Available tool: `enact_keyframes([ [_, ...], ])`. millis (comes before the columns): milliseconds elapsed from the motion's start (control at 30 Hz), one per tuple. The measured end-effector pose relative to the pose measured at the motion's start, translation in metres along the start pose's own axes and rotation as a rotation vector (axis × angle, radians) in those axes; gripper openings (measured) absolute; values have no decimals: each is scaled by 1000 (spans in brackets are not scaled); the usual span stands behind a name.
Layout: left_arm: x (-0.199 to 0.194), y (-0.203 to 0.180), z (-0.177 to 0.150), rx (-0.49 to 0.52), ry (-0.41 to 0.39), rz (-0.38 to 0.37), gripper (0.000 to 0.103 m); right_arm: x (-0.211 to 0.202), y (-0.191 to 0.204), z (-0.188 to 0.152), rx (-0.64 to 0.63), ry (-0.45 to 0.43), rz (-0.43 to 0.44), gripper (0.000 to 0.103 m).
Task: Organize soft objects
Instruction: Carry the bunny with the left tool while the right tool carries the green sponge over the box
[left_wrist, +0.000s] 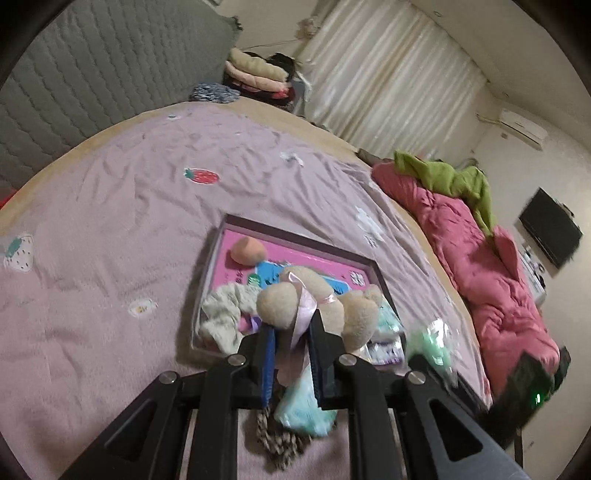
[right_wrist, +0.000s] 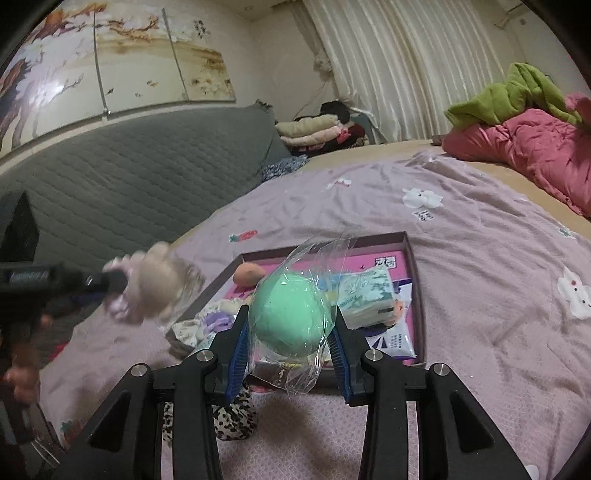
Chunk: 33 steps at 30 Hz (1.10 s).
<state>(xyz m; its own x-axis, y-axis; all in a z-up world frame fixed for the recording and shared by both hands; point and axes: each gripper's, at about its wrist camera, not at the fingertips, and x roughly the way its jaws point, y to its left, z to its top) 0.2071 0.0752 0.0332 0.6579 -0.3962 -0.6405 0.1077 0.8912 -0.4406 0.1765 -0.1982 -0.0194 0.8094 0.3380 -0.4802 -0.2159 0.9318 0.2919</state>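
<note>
Left gripper (left_wrist: 291, 328) clamped on a beige plush bear (left_wrist: 317, 306), jaws nearly together on its pink ribbon (left_wrist: 308, 306) at the neck; bear lifted above the box (left_wrist: 295, 236), head to the left of the jaws, body to the right. Right gripper (right_wrist: 291, 325) squeezes a green ball (right_wrist: 291, 314) wrapped in clear plastic (right_wrist: 321, 251), one pad on each side, ball held over the near edge of the box.

Box is shallow, dark-rimmed with a pink bottom, lying on the pink bedspread (left_wrist: 110, 221). Inside: a peach ball (left_wrist: 248, 250) at the far left corner, a cream cloth (left_wrist: 225, 314) at the near left, a tissue pack (right_wrist: 369, 295) toward the right. A light-blue soft thing (left_wrist: 306, 402) and a braided rope (left_wrist: 277, 439) lie just beneath the left gripper, outside the box. Leopard-print fabric (right_wrist: 236, 417) lies under the right gripper.

Beyond: red quilt (left_wrist: 491, 277) with a green garment (left_wrist: 454, 177) on top along the bed's right side, grey quilted headboard (right_wrist: 129, 184), folded clothes (left_wrist: 255, 74), curtains (left_wrist: 388, 74).
</note>
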Motion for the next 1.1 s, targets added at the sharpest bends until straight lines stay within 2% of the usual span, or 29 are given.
enact_keyframes([
  [133, 15, 4, 10, -1, -16, 49, 17, 6, -1, 0, -15, 3, -20, 40],
  [333, 34, 6, 11, 26, 6, 108, 17, 13, -4, 2, -20, 10, -31, 41],
  [600, 42, 12, 12, 46, 8, 140, 17, 13, -3, 10, -41, -40, -80, 41],
  [800, 49, 13, 16, 45, 7, 146, 18, 26, -9, 16, 17, -69, -139, 41],
  [1100, 62, 11, 16, 69, 37, 173, 18, 59, -3, 14, -18, 11, -121, 41],
])
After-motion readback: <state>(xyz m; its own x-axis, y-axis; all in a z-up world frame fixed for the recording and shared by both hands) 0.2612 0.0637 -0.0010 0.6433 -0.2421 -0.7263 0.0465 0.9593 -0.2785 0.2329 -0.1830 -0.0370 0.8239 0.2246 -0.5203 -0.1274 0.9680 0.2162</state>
